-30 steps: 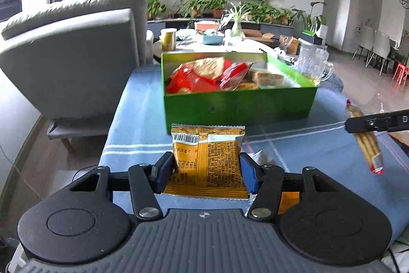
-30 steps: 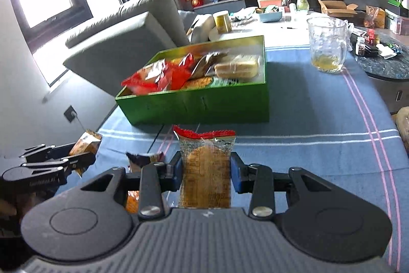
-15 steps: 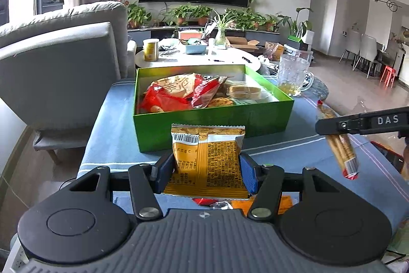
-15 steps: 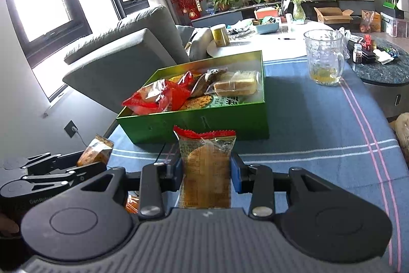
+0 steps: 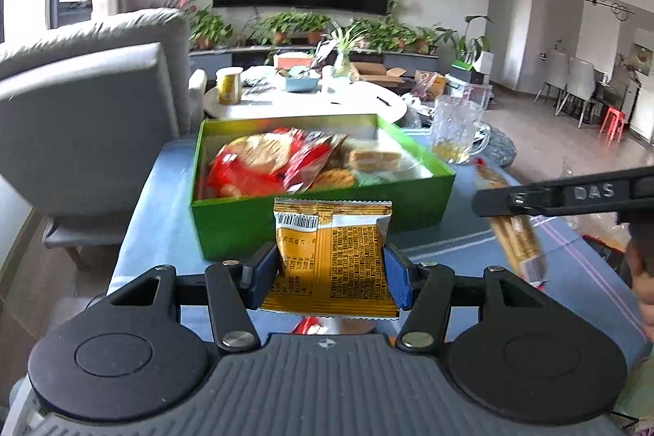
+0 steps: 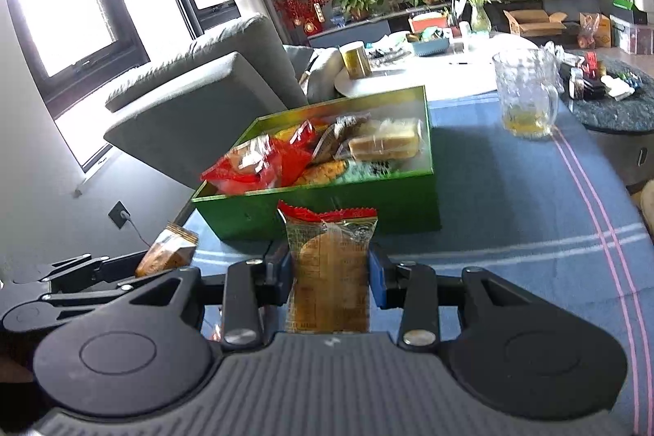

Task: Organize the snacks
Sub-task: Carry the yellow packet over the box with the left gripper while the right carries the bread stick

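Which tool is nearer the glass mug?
Right. The right tool, gripping a red-edged packet, is on the table side with the glass mug; the left tool, gripping an orange packet, is toward the armchair.

Orange foil snack pkt (image 5: pixel 333 256) w/ black print, white barcode. Clear biscuit pkt (image 6: pixel 329 272), red top seam. Green rectangular cardboard box (image 5: pixel 327 215). Blue counter cloth (image 6: pixel 511 207), white & pink stripes.

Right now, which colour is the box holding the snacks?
Green; the box shows best in the right wrist view.
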Action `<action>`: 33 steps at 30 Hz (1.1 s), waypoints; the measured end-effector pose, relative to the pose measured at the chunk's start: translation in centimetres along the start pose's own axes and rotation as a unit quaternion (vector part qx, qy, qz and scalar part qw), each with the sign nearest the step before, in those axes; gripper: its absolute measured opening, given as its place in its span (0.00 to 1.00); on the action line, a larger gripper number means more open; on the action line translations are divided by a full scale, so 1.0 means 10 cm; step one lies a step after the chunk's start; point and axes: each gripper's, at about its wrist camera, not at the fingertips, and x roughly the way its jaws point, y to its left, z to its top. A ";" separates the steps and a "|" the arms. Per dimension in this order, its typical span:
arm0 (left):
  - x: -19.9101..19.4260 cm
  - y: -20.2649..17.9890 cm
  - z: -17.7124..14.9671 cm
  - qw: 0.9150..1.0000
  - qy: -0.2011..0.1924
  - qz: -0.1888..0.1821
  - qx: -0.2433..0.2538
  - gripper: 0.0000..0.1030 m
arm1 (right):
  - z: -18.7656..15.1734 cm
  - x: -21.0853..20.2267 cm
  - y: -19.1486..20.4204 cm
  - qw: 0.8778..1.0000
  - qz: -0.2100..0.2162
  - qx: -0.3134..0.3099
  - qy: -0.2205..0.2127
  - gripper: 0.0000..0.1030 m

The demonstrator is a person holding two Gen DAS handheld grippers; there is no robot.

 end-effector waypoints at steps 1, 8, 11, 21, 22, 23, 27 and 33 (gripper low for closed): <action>0.02 -0.02 0.03 1.000 -0.003 -0.002 0.003 0.51 | 0.03 0.01 0.01 1.000 0.001 -0.001 -0.004 0.55; 0.18 -0.13 0.27 1.000 -0.013 -0.013 0.012 0.51 | 0.26 0.11 0.00 0.999 -0.002 0.001 -0.033 0.55; 0.28 -0.14 0.35 1.000 -0.015 -0.011 0.009 0.51 | 0.34 0.16 -0.07 0.999 -0.004 0.010 -0.039 0.55; 0.59 -0.15 0.58 1.000 -0.017 -0.018 0.003 0.51 | 0.60 0.40 -0.28 0.998 -0.009 0.037 -0.050 0.55; 0.61 -0.16 0.60 1.000 -0.017 -0.019 0.004 0.51 | 0.62 0.42 -0.30 0.998 -0.010 0.039 -0.052 0.55; 0.64 -0.16 0.62 1.000 -0.018 -0.020 0.005 0.51 | 0.64 0.45 -0.31 0.998 -0.011 0.040 -0.054 0.55; 0.73 -0.17 0.69 1.000 -0.019 -0.020 0.005 0.51 | 0.73 0.54 -0.35 0.997 -0.012 0.042 -0.060 0.55; 0.88 -0.18 0.75 1.000 -0.016 -0.022 0.005 0.51 | 0.77 0.67 -0.43 0.997 -0.015 0.049 -0.057 0.55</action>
